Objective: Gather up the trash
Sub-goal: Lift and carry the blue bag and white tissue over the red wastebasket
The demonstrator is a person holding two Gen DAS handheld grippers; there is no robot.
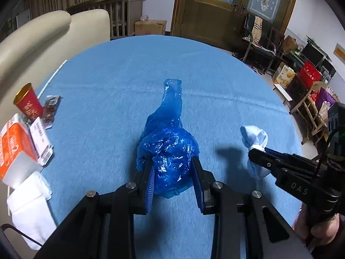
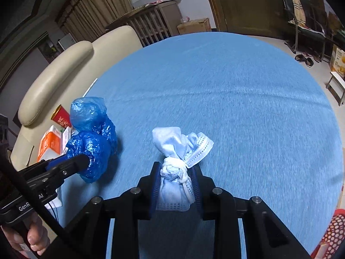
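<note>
Lived-in home, living or dining room. Round table under a blue cloth (image 1: 129, 82) fills the frame centre. Cream upholstered sofa (image 1: 32, 41) at upper left; beige curtains (image 2: 90, 6) behind it. Slatted wooden crib-like cabinet (image 1: 120, 15) and a cardboard box (image 1: 149, 27) against the far wall, top centre. Carved wooden door with stained-glass panels (image 1: 217, 6) at upper right. Right edge crowded: chairs draped with clothing (image 1: 256, 30), stacked gift boxes (image 1: 308, 73), cartons. Slippers (image 2: 304, 59) on the pale floor, upper right of the right wrist view.

Crumpled blue plastic bag (image 1: 170, 149) upright above blue table, knotted pale blue face mask (image 2: 179, 168) just right
</note>
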